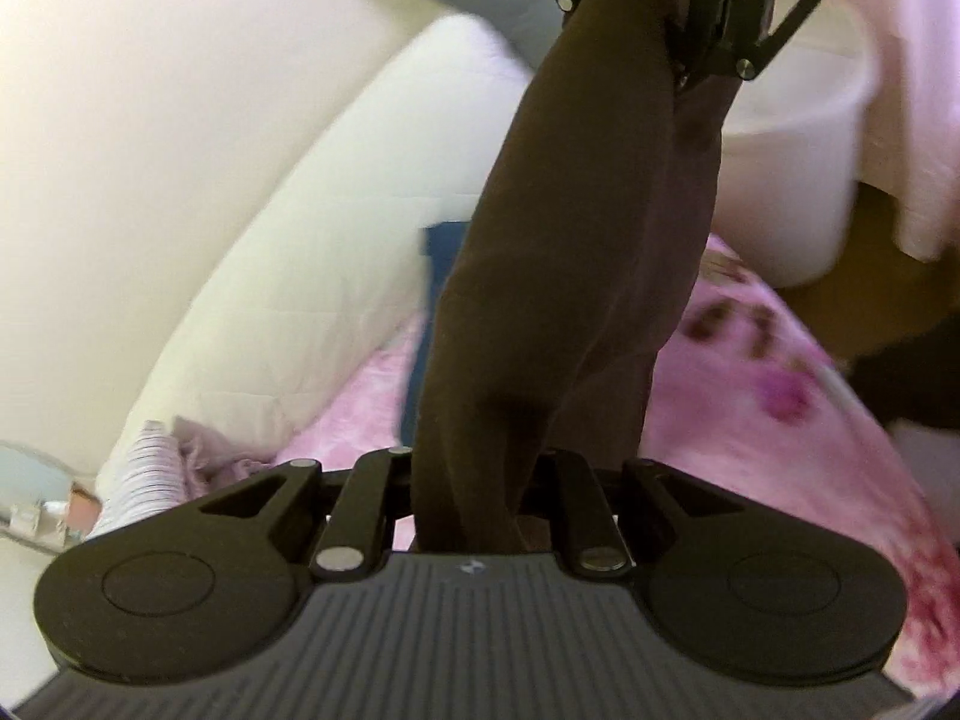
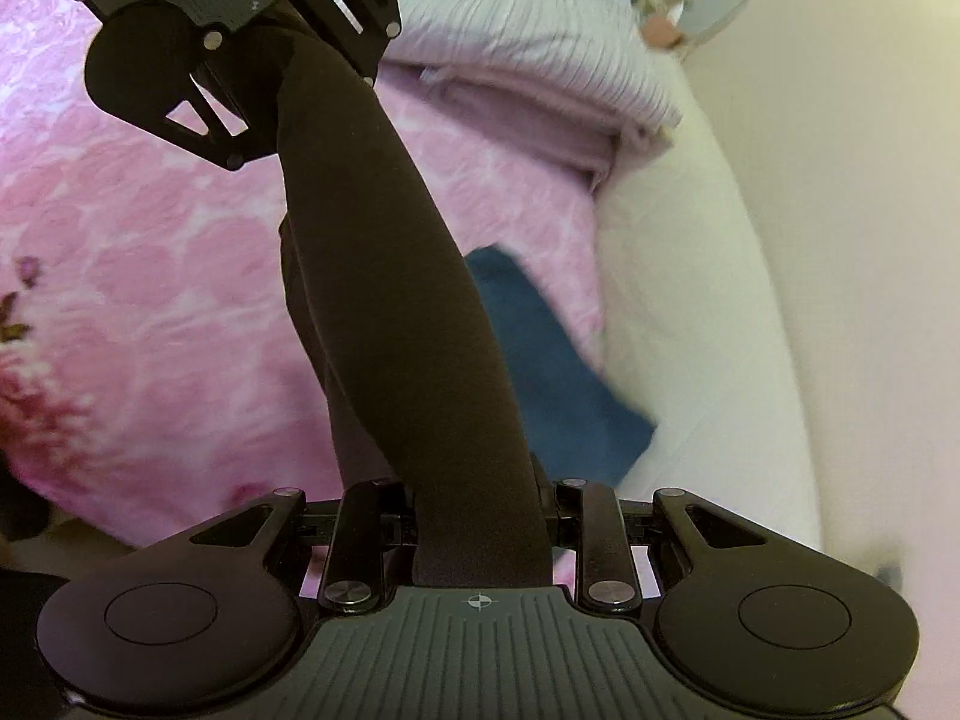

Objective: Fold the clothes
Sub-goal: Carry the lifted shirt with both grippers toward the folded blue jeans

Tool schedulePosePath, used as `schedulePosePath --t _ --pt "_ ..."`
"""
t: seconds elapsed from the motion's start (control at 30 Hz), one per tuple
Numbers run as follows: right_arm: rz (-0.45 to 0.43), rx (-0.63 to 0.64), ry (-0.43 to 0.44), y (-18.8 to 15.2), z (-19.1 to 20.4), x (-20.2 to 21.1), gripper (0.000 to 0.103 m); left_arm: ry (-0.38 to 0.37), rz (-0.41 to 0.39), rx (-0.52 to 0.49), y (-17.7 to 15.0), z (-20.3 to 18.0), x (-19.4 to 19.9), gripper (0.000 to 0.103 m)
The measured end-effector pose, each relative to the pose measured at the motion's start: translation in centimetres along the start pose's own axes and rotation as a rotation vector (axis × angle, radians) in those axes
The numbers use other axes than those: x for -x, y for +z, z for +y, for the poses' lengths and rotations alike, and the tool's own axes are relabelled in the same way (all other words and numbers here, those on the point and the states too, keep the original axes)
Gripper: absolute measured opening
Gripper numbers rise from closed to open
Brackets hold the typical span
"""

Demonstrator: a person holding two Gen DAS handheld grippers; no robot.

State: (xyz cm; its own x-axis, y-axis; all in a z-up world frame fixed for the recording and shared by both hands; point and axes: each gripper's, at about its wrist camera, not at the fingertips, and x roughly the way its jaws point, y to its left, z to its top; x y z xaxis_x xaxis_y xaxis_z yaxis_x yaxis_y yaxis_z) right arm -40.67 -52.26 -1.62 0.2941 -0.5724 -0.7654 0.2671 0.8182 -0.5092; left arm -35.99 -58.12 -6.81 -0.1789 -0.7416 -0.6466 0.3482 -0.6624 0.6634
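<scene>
Fingers of both grippers point(image 1: 474, 516) point(image 2: 480, 534) clamped on dark garment point(image 1: 570, 252), stretched btwn them.

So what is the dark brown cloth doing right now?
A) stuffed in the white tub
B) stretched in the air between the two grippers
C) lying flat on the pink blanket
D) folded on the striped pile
B: the dark brown cloth runs from the right gripper up to the left gripper, both clamped on it, above the pink blanket.
</scene>
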Motion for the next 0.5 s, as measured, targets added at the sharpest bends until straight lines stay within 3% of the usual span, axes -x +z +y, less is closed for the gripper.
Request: schedulePosePath --t 0.17,0.3,0.4,0.5 --pt "-0.087 0.087 -0.003 -0.7 -10.7 -6.3 0.026 0.119 0.064 0.045 4.0 5.8 -6.6 0.013" --pt "-0.18 0.151 -0.09 -0.9 -16.7 -9.9 0.026 0.21 0.115 0.08 7.1 10.2 -12.0 0.013" --pt "-0.226 0.157 -0.122 -2.3 -17.8 -13.1 0.027 0.18 0.154 0.099 5.8 7.3 -16.7 0.014" --pt "-0.179 0.18 -0.073 -5.6 -14.7 -19.1 0.028 0.146 0.194 0.12 4.4 4.3 -21.5 0.017"
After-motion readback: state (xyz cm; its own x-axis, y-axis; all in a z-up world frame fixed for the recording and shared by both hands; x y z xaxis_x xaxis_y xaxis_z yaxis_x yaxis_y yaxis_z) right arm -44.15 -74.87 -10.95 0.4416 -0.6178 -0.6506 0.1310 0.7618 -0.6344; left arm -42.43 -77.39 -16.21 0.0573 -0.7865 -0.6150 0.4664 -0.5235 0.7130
